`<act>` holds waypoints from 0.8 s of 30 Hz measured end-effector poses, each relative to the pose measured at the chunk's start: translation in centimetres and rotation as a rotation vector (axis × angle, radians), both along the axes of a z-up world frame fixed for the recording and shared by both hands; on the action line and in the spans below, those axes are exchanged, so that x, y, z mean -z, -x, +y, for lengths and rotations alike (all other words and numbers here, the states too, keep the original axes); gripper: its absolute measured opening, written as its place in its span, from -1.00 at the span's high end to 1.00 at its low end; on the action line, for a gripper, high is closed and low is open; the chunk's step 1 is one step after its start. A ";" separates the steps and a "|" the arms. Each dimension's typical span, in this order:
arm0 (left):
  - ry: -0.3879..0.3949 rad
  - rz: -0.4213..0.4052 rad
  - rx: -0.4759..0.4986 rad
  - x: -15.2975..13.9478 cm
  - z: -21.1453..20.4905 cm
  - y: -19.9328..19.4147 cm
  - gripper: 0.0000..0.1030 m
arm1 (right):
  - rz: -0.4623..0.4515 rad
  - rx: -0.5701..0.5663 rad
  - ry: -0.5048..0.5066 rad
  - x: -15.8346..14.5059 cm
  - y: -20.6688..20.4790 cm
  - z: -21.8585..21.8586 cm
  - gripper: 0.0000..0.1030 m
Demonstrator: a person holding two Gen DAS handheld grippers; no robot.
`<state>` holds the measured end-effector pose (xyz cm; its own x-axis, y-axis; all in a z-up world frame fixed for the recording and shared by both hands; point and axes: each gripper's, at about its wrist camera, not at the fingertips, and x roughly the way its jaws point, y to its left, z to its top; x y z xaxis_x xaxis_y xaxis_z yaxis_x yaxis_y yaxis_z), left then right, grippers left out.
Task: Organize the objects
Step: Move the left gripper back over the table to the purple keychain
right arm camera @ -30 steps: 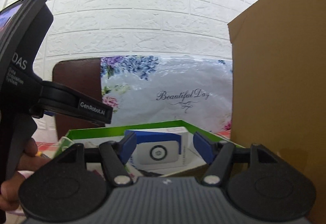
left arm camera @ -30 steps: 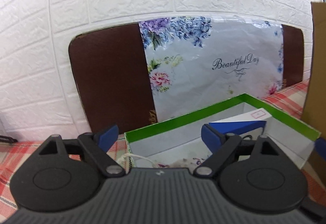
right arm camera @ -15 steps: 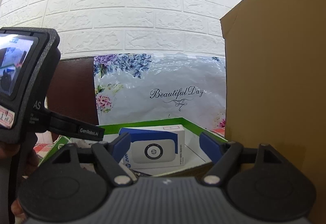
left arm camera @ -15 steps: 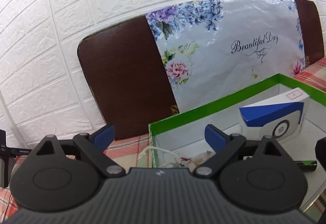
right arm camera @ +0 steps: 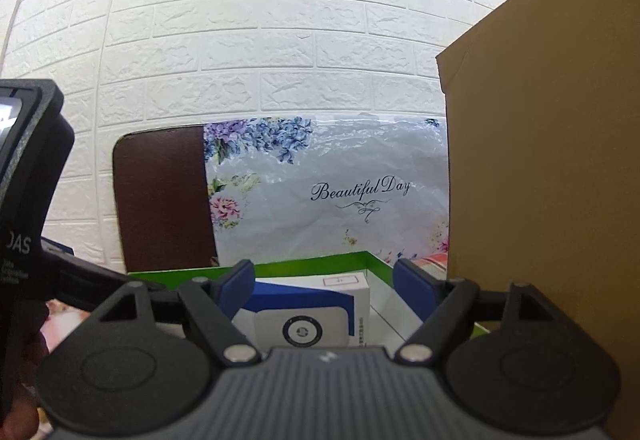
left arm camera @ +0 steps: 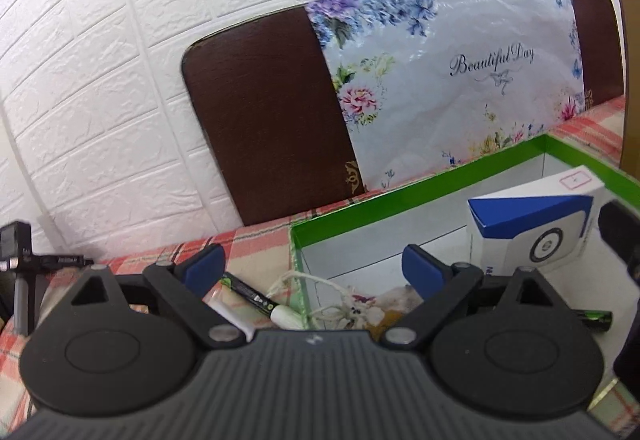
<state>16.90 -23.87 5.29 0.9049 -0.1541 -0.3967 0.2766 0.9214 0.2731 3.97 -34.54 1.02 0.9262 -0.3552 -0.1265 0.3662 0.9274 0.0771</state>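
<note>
A green-rimmed white box (left arm camera: pixel 404 195) stands on the checked cloth. Inside it stand a blue and white carton (left arm camera: pixel 536 228), a floral item with a cord (left arm camera: pixel 352 308) and a black and green marker (left arm camera: pixel 592 318). Another black and green marker (left arm camera: pixel 250 292) and a white object (left arm camera: pixel 228 314) lie on the cloth left of the box. My left gripper (left arm camera: pixel 316 268) is open and empty above the box's left wall. My right gripper (right arm camera: pixel 326 286) is open and empty, with the carton (right arm camera: pixel 308 316) just beyond it in the box (right arm camera: pixel 304 268).
A brown cardboard box (right arm camera: pixel 544 199) stands close on the right. A dark board with a floral plastic sheet (left arm camera: pixel 440 79) leans on the white brick wall behind. A small black device (left arm camera: pixel 16 260) stands at far left. The left gripper's body (right arm camera: pixel 28 199) fills the right wrist view's left side.
The left gripper has moved left and tilted down, bringing the markers on the cloth into view. The right gripper has risen slightly; the carton sits lower between its fingers.
</note>
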 end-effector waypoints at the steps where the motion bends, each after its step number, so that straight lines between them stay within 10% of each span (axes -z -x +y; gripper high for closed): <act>1: 0.024 0.002 -0.008 -0.4 0.6 0.5 -0.87 | 0.004 -0.012 -0.005 -0.2 0.4 0.1 -0.53; 6: 0.137 0.083 -0.028 -2.5 5.1 2.7 -0.89 | 0.027 -0.091 -0.020 -1.0 2.6 1.4 -0.54; 24: 0.137 0.112 -0.100 -4.8 13.9 13.3 -0.89 | 0.017 -0.238 -0.014 -5.3 13.3 7.9 -0.71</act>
